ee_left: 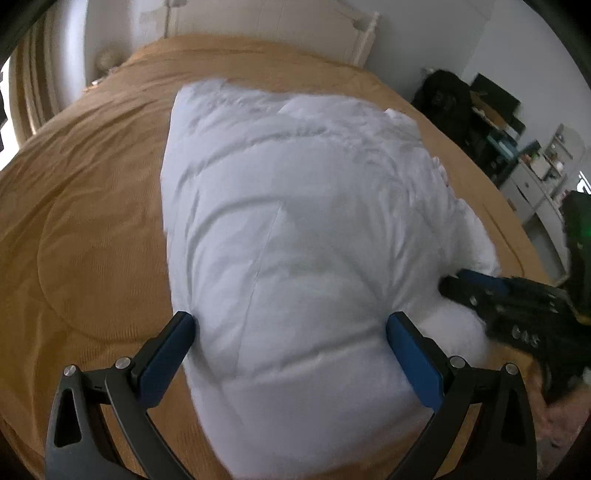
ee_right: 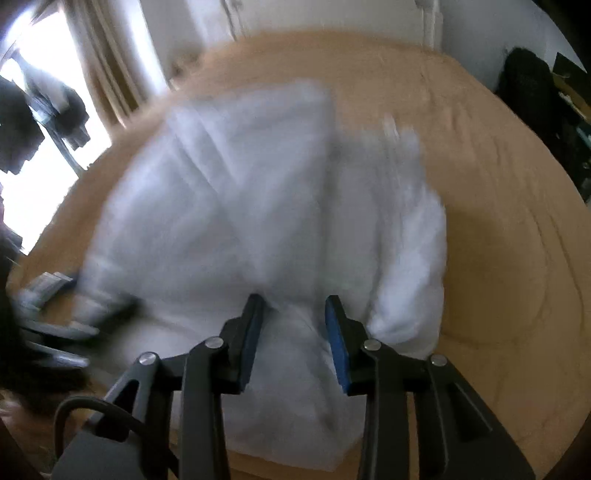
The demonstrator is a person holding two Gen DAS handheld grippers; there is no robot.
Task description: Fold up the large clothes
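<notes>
Nearest me, the left gripper (ee_left: 291, 325) stood with jaws wide, straddling the near end of the bulky white folded garment (ee_left: 295, 221) without pinching it. Just beside it, the right gripper (ee_right: 294, 308) hung with jaws narrowly apart, cloth between but unclamped. The garment lay on the tan-covered bed (ee_left: 92, 221); beyond the garment rose a white headboard (ee_left: 266, 22).

Tan bedspread (ee_left: 92, 221), white headboard (ee_left: 266, 22), perhaps curtains (ee_right: 107, 55)
</notes>
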